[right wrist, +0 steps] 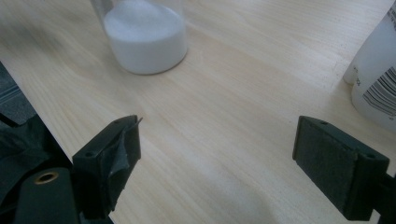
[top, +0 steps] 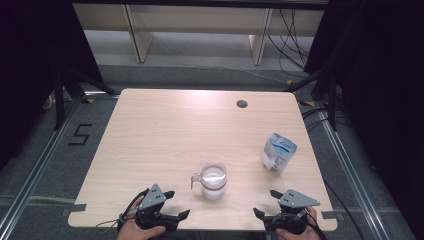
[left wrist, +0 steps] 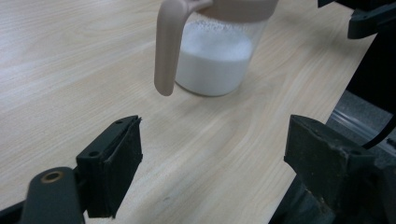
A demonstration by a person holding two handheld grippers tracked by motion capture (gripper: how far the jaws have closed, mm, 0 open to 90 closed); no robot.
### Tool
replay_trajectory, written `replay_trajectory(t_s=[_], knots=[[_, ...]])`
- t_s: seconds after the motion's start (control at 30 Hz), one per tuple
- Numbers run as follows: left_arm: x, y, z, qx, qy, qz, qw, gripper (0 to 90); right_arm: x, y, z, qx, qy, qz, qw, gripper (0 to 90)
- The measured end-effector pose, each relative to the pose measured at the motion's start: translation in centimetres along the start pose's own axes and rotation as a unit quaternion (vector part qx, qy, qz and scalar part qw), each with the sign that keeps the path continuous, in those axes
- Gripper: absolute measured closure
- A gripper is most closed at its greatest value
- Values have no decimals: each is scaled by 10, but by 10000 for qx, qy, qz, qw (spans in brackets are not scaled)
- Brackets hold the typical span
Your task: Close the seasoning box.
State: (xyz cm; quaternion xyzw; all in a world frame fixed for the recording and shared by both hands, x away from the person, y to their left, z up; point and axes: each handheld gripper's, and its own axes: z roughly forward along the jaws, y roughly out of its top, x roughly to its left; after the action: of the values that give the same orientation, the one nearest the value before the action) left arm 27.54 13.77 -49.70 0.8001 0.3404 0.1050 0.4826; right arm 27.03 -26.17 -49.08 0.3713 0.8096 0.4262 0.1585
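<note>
**Resting both hand-held grippers at the near edge, jug untouched between them**

Seen from above, a clear jug (top: 213, 181) with a tan rim stands upright on the worktop (top: 165, 135), near the front edge and between the two hands. White powder fills its lower part. Its long axis is vertical, and its handle points toward the person's left. A white pouch (top: 278, 153) stands to the right of the jug, well apart from it, leaning slightly.

The left hand-held gripper (top: 172, 205) lies at the front edge, just beside the jug, jaws wide with nothing between them. The right hand-held gripper (top: 266, 203) sits at the front right, jaws also wide and empty.

The left gripper view gives what the high view cannot: the handle (left wrist: 167, 46) is a tan strap that hangs free at its lower end, clear of the worktop, with the powder clinging grainy to the wall above its level. The right gripper view shows the jug's handle-less side (right wrist: 144, 37) and, at the right border, the pouch's barcode (right wrist: 380, 91).
</note>
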Motion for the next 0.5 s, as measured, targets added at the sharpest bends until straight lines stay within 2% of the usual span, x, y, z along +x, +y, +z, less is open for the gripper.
replay_trajectory(t_s=[0.03, 0.07, 0.1, 0.2, 0.23, 0.27, 0.33, 0.37, 0.4, 0.43, 0.47, 0.5], knots=[[0, -1, 0, 83, 21, -7, 10000, 179, 3, -1, -1, 90, -10, 173, 9998, 159], [0, -1, 0, 98, 28, -53, 9999, 175, 0, -1, 0, 34, 3, -25, 10000, 160], [-1, -2, 1, 110, 27, -92, 9999, 173, 0, -1, 1, 28, 4, -92, 10000, 160], [-1, -4, 2, 92, 48, -178, 9998, 164, 0, -1, 1, 48, -10, -106, 9999, 160], [0, -4, 3, 106, 75, -163, 9998, 164, 3, -2, 1, 91, -59, 5, 9999, 160], [0, -4, 2, 116, 118, -104, 9998, 164, 3, -2, 1, 97, -50, -23, 9999, 160], [1, -4, 2, 57, 140, -181, 9997, 164, 0, -1, 2, 130, 128, -156, 9997, 160], [1, -4, 1, 76, 161, -181, 9997, 164, -1, -1, 2, 76, 23, -177, 9998, 160], [1, -4, 1, 74, 168, -187, 9997, 164, 0, -1, 2, 35, -38, -164, 9999, 160], [1, -4, 1, 75, 171, -187, 9997, 164, 0, -1, 2, 100, 1, -83, 9999, 160], [1, -4, 2, 77, 169, -191, 9996, 164, 4, -1, 0, 185, -42, 114, 9998, 160], [1, -4, 2, 78, 162, -189, 9997, 164, 3, -1, 0, 202, -64, 127, 9997, 160]])
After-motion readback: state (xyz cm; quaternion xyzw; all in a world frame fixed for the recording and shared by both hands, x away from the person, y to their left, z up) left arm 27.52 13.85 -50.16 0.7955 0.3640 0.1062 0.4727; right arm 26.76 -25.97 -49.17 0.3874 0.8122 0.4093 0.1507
